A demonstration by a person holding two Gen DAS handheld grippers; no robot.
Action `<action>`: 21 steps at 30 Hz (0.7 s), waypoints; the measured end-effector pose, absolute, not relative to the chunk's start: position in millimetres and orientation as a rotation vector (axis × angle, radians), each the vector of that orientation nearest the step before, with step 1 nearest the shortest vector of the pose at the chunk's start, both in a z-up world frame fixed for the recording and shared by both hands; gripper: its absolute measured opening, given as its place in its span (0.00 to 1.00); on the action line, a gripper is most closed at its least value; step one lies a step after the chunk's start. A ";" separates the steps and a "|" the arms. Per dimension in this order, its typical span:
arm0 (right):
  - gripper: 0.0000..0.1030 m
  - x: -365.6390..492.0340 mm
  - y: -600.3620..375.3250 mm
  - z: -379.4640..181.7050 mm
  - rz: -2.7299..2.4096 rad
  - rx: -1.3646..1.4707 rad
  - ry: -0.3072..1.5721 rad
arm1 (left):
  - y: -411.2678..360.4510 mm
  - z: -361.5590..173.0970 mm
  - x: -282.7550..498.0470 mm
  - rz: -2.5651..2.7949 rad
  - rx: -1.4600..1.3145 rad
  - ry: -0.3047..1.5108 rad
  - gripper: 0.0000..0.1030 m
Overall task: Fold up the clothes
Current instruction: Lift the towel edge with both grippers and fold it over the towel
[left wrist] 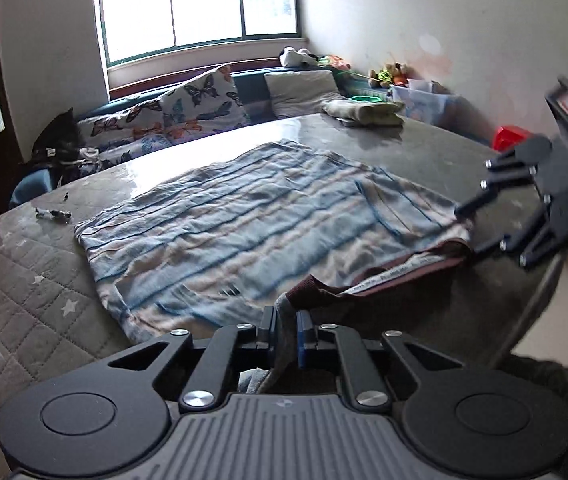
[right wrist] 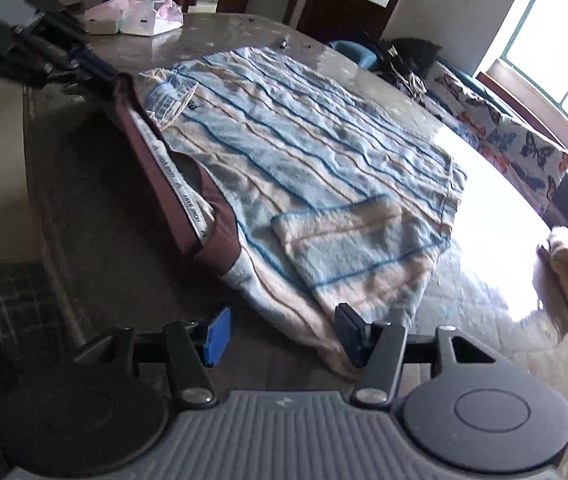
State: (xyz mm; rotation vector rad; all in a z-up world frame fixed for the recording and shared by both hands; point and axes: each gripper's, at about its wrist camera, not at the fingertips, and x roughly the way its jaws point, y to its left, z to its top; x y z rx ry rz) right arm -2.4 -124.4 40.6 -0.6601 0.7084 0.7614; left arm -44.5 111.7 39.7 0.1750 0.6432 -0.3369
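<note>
Left tool clenched on the garment's brown waistband, cloth bunched between its blue pads. Right tool released, jaws apart, astride the garment's near corner without pressing it. Garment, blue and beige striped, spread flat on the worktop, pocket up, waistband along its near edge. Beyond the garment, folded cloth on the worktop's far end. Past that, butterfly cushions below the window.
</note>
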 end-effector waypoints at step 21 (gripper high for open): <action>0.06 68.3 -121.9 70.2 0.763 -0.253 0.740 | 121.0 19.8 -66.8 -0.288 0.180 0.715 0.41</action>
